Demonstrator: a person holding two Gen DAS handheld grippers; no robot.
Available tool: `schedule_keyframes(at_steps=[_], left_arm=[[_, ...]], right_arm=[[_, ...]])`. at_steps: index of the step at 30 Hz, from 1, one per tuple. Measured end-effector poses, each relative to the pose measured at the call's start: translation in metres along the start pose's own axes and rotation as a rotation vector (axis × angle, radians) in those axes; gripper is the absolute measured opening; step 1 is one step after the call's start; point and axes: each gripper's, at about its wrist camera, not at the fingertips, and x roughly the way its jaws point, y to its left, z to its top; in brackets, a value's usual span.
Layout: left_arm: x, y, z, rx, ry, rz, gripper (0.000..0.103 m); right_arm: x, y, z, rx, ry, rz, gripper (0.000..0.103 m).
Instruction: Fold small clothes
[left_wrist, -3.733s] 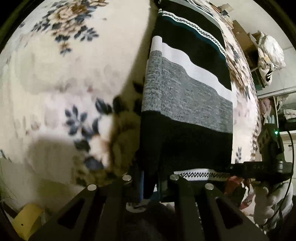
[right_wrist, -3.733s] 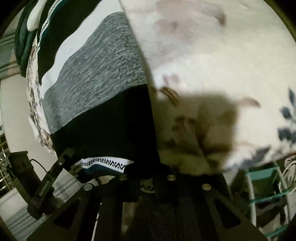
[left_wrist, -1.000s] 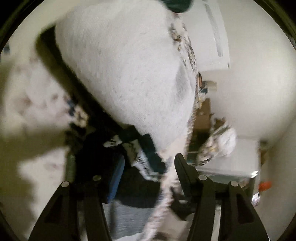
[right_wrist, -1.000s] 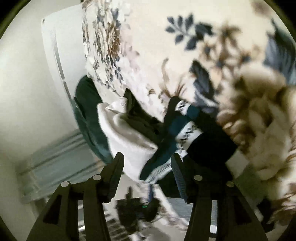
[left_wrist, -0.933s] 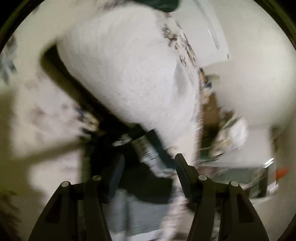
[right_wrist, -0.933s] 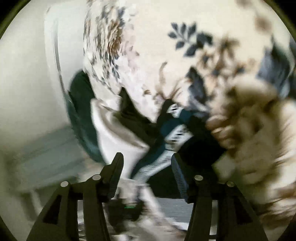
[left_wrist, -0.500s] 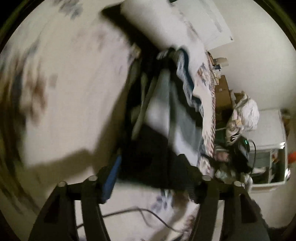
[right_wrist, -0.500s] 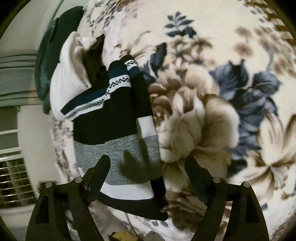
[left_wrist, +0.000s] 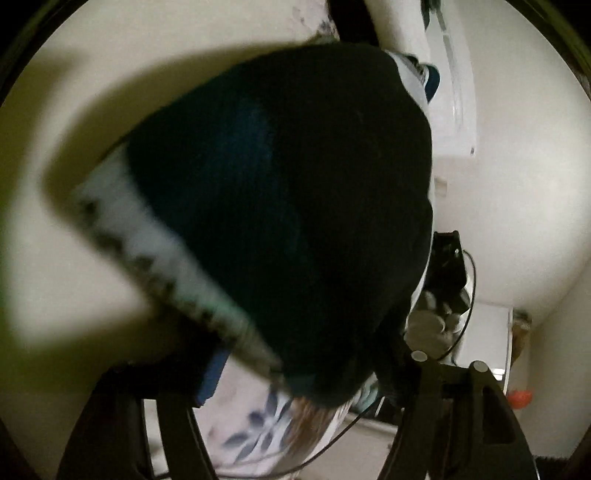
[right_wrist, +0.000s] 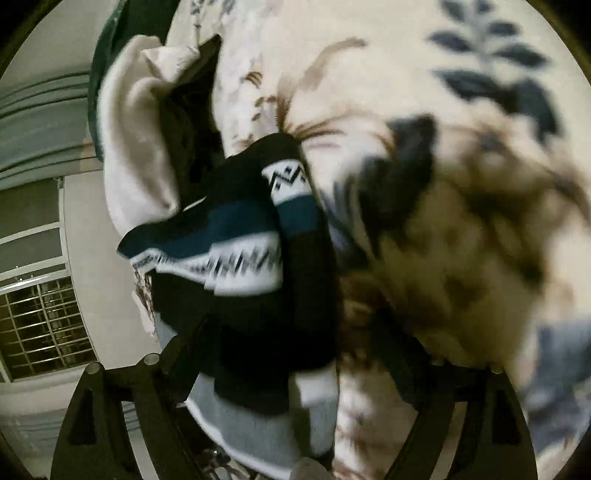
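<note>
A black, teal, white and grey striped knit sweater lies folded on the floral blanket. In the left wrist view its black and teal part fills the frame, very close and blurred, with a white zigzag band at lower left. My left gripper is open, fingers wide on either side of the sweater's edge. My right gripper is open, its fingers spread over the sweater's black and grey part.
A cream garment and a dark green one lie behind the sweater near the blanket's far edge. A barred window is at left. A black device with a cable and a white wall stand beyond the bed.
Both grippers held the sweater's hem shut earlier, carried it over and opened. Since half a second ago both have moved in close over the folded sweater.
</note>
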Motion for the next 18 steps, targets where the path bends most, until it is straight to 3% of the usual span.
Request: schedule_keyframes(at_steps=[5, 8, 9, 10, 11, 12, 14, 18], left_arm=[[0.005, -0.007, 0.000, -0.072, -0.088, -0.022, 0.072], [0.004, -0.012, 0.001, -0.108, -0.137, -0.020, 0.072], [0.002, -0.016, 0.002, -0.111, -0.168, -0.016, 0.069], [0.000, -0.020, 0.004, -0.108, -0.182, -0.005, 0.058], [-0.002, -0.027, 0.007, -0.094, -0.192, 0.012, 0.046], [-0.007, -0.033, 0.010, -0.074, -0.197, 0.021, 0.042], [-0.018, -0.046, 0.015, -0.028, -0.202, 0.037, 0.036], [-0.054, -0.071, 0.031, 0.101, -0.191, 0.066, 0.034]], right_arm=[[0.013, 0.009, 0.022, -0.012, -0.002, 0.084, 0.093], [0.021, 0.015, 0.031, -0.011, -0.008, 0.092, 0.090], [0.024, 0.016, 0.031, -0.009, -0.010, 0.079, 0.078], [0.024, 0.021, 0.032, -0.013, -0.015, 0.062, 0.066], [0.026, 0.023, 0.032, -0.021, -0.015, 0.034, 0.041], [0.028, 0.024, 0.030, -0.025, -0.013, 0.013, 0.028], [0.025, 0.026, 0.022, -0.035, -0.034, -0.010, 0.017], [0.006, 0.032, -0.006, -0.027, -0.096, -0.023, 0.013]])
